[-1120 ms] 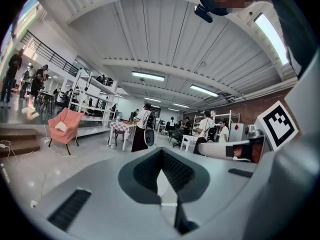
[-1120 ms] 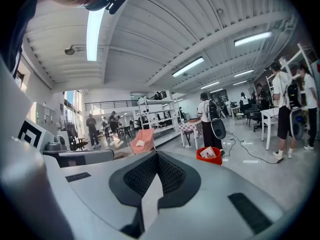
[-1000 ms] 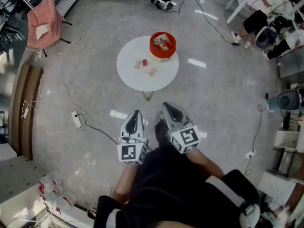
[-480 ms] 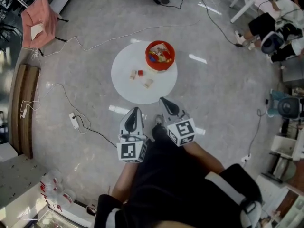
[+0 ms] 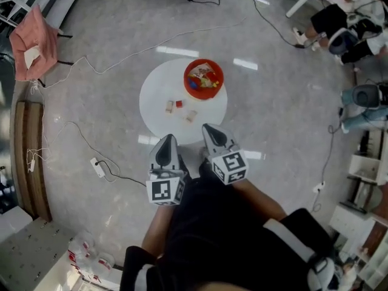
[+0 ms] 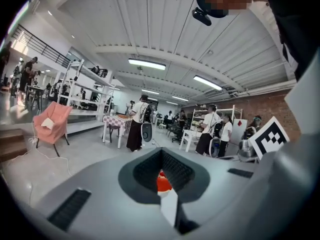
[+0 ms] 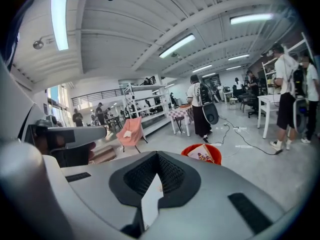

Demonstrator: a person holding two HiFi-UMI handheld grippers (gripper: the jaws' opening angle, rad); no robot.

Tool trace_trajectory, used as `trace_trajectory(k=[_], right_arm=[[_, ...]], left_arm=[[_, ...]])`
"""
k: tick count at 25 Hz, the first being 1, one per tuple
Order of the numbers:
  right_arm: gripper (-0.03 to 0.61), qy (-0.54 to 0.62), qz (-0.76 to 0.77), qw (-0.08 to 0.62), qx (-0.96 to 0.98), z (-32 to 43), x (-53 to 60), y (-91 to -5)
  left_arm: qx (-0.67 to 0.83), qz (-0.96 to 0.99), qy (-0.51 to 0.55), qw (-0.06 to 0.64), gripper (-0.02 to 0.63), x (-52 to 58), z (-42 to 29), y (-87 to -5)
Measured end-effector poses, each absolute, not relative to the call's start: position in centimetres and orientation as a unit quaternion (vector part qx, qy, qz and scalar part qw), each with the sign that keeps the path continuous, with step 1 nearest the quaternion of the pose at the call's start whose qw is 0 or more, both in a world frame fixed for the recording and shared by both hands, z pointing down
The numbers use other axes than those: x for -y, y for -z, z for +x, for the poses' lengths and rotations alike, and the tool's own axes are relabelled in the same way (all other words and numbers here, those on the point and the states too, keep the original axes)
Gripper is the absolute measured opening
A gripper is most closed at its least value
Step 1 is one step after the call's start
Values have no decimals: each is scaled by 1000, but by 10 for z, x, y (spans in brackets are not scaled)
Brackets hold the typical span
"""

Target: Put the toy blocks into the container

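three blocks (image 5: 179,104) loose on table (image 5: 151,96), some toys in container (image 5: 186,80); left tool (image 5: 168,141), right tool (image 5: 208,129) pressed together, empty, short of table.

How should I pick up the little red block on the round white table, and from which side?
Probably from above: the red block lies flat on the white table. Close on its near and far faces, since a tan block sits close beside it on the left. Its finer shape is too small to tell.

Black, white-banded clothing (image 5: 218,235); grey left gripper (image 5: 168,141) and right gripper (image 5: 210,131) bear marker cubes (image 5: 165,191).
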State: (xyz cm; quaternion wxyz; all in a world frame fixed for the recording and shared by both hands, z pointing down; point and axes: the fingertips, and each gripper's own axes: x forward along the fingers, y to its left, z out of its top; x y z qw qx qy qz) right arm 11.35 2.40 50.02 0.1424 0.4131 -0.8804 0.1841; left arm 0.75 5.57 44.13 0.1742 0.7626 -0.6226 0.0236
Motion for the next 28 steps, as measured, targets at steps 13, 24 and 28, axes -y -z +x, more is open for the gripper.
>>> trace_trajectory(k=[13, 24, 28], right_arm=[[-5, -251, 528, 175, 792, 76, 28, -558], [46, -345, 574, 205, 714, 68, 38, -646], [92, -378, 579, 230, 685, 68, 28, -684]], left_arm=[[512, 835, -60, 191, -8, 39, -39, -459], [487, 851, -52, 190, -8, 73, -59, -462], [491, 848, -50, 192, -8, 76, -66, -463]])
